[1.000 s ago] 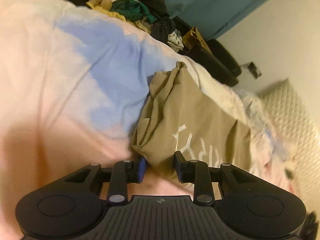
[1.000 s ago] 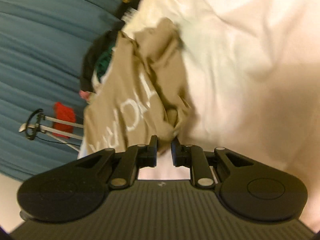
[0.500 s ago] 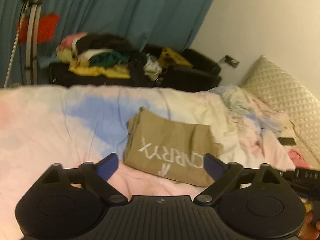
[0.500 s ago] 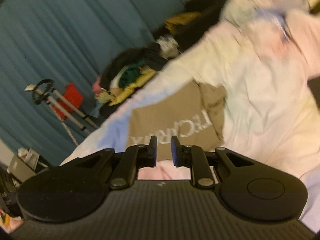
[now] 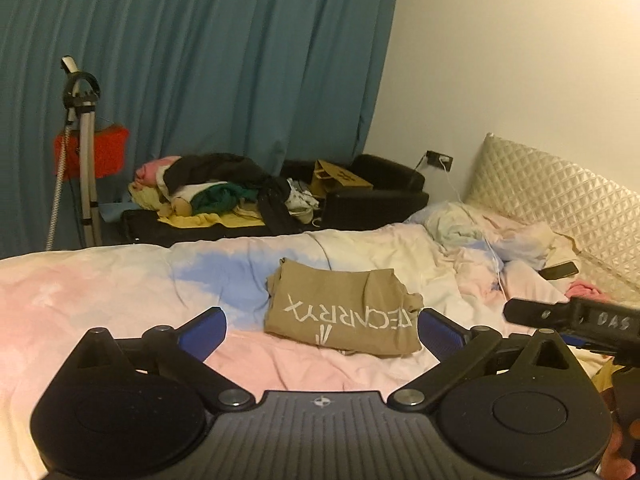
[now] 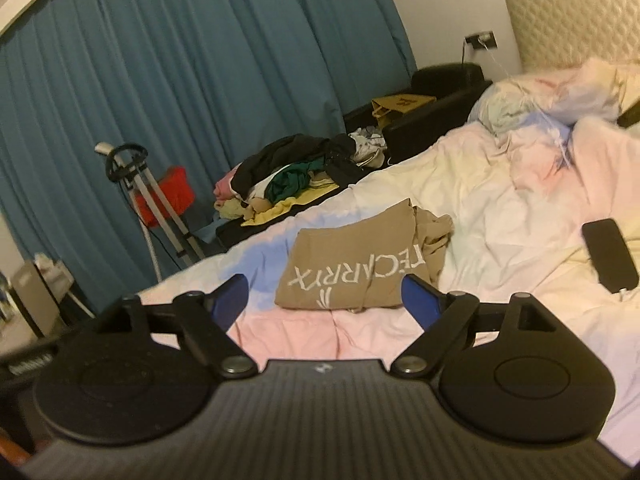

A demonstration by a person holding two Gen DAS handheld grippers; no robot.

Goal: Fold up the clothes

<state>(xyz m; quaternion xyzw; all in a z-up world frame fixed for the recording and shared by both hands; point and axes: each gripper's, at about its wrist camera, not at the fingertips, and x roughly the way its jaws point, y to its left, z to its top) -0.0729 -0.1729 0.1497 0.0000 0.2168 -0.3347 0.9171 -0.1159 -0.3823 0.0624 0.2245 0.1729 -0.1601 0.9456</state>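
A tan t-shirt with white lettering (image 5: pixel 340 312) lies folded into a rough rectangle on the pastel duvet (image 5: pixel 120 296); its right edge is bunched. It also shows in the right wrist view (image 6: pixel 360 268). My left gripper (image 5: pixel 320 330) is open and empty, held back from and above the shirt's near edge. My right gripper (image 6: pixel 324 294) is open and empty, also pulled back from the shirt. Part of the right gripper (image 5: pixel 568 316) shows at the right of the left wrist view.
A black phone (image 6: pixel 610 254) lies on the duvet to the right. Crumpled bedding (image 5: pixel 480 232) and a quilted headboard (image 5: pixel 560 200) are at the far right. A clothes pile (image 5: pixel 216 188) on a black suitcase, a stand (image 5: pixel 82 160) and a teal curtain (image 5: pixel 200 60) lie beyond the bed.
Both grippers let go of the tan shirt, opened wide and pulled back and up. The shirt now lies folded on the duvet.
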